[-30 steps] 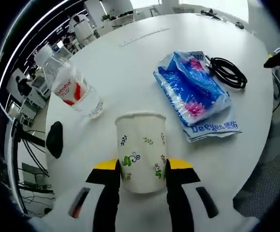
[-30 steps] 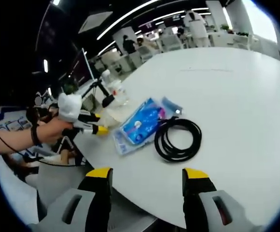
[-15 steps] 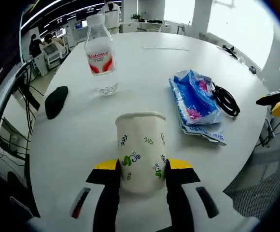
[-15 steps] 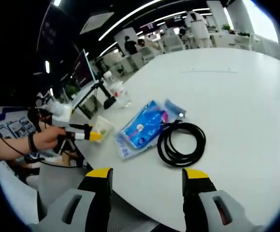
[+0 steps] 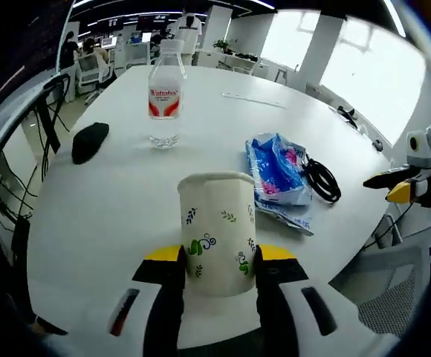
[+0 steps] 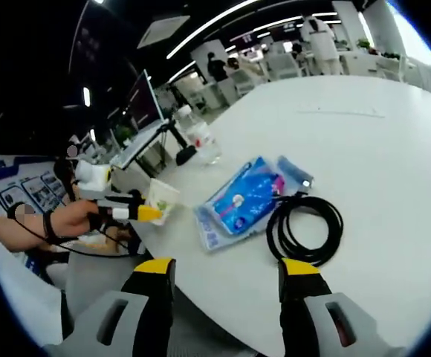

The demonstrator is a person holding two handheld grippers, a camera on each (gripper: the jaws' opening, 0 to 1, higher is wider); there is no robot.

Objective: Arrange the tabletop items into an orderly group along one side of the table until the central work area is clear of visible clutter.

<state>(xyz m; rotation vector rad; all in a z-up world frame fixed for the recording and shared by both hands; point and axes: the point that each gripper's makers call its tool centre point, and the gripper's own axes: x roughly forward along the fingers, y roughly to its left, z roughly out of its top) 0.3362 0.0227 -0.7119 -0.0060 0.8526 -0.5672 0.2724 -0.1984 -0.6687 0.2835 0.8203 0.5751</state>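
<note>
Left gripper view has the left tongs (image 5: 219,262) closed on the sides of a paper cup (image 5: 216,229) printed with small leaves, held upright at 6 o'clock over the near edge of the round white table (image 5: 111,193). Past the cup, a water bottle (image 5: 165,93) with a red label stands at 11 o'clock, a black mouse-like object (image 5: 89,140) lies at 10 o'clock near the rim, and a blue tissue pack (image 5: 276,172) lies at 2 o'clock with a coiled black cable (image 5: 319,178) touching its far side. In the right gripper view the right tongs (image 6: 227,268) stand wide apart with nothing between them, hanging off the table edge; the cable (image 6: 305,227) sits at 12 o'clock just ahead, the tissue pack (image 6: 247,199) beside it, the bottle (image 6: 202,140) farther off at 11 o'clock, and the cup (image 6: 160,200) shows at 9 o'clock in the other tongs, carried by a hand (image 6: 82,217). The step in hand looks like carrying the cup to its place in the group. My judgement is that the next move calls for setting it down upright near the bottle or the pack, low and gentle since a paper cup tips and crushes easily, then opening the grip cleanly before pulling away.
</note>
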